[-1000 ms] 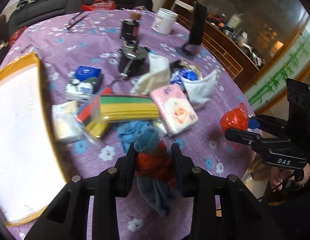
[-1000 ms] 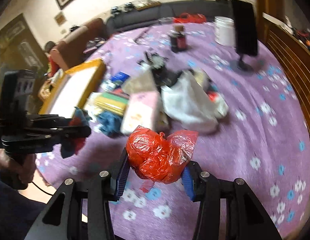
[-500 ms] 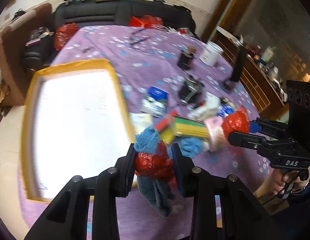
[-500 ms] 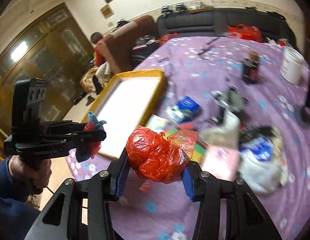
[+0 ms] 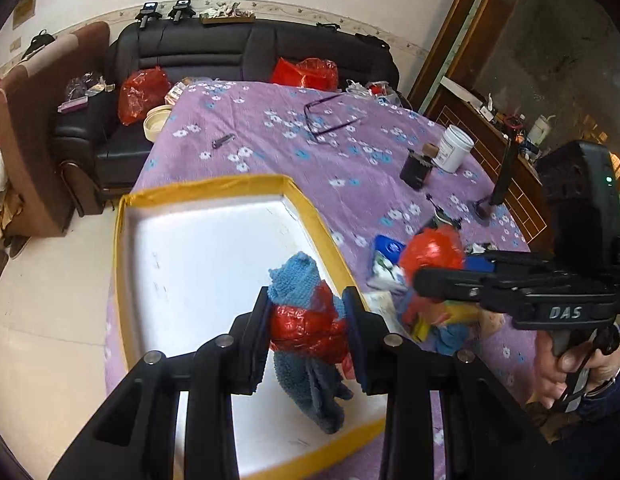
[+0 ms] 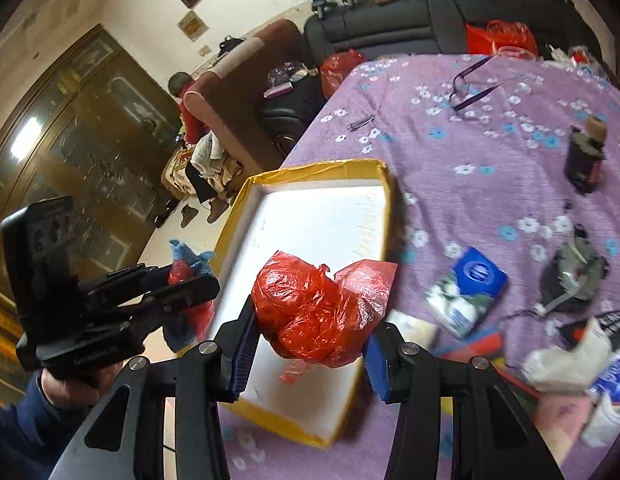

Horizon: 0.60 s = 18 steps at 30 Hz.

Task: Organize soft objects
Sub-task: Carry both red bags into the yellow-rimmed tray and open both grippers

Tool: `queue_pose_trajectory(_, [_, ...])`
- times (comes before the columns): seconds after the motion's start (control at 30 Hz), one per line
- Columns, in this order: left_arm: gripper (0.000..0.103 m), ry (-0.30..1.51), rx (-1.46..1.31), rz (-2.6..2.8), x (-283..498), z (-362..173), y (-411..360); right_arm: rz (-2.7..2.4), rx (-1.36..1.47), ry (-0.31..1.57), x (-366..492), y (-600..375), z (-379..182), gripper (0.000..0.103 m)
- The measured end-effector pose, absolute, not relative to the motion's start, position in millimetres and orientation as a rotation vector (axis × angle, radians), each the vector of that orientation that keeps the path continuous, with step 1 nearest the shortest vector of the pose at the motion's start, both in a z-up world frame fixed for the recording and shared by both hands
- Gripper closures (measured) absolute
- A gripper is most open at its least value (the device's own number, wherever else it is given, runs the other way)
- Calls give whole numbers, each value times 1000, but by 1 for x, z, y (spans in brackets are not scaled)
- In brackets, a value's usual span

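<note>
My left gripper (image 5: 308, 330) is shut on a blue knitted cloth (image 5: 298, 280) bundled with red plastic, held above the white tray with yellow rim (image 5: 214, 188). The cloth's tail hangs below the fingers. My right gripper (image 6: 310, 342) is shut on a crumpled red plastic bag (image 6: 317, 312), held over the near right part of the same tray (image 6: 310, 172). The right gripper also shows in the left wrist view (image 5: 429, 280), to the right of the tray. The left gripper shows in the right wrist view (image 6: 190, 284), left of the tray.
The purple flowered tablecloth (image 5: 294, 148) carries a pile of packets, sponges and tissue packs (image 6: 465, 292) right of the tray, a dark jar (image 6: 585, 160), a white tub (image 5: 453, 148) and glasses (image 5: 329, 116). A black sofa (image 5: 250, 52) stands beyond the table.
Both grippers have swung left from the pile of objects to over the tray, each still holding its load. The tray now fills the middle of both views.
</note>
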<state>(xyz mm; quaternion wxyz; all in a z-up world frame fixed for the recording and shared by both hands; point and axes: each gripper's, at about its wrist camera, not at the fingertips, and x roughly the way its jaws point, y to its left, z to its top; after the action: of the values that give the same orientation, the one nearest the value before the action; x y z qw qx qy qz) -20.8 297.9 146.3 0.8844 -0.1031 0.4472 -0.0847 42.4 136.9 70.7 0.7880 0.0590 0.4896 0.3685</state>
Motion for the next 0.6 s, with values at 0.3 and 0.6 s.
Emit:
queue_pose_trajectory(0.3, [70,987,-232,-125,34,115,330,739,147,1098,104,198,55,51])
queue_pose_trajectory(0.6, [70,1077,-280,-71,71,55,343,664,165,1188,152,236,5,51])
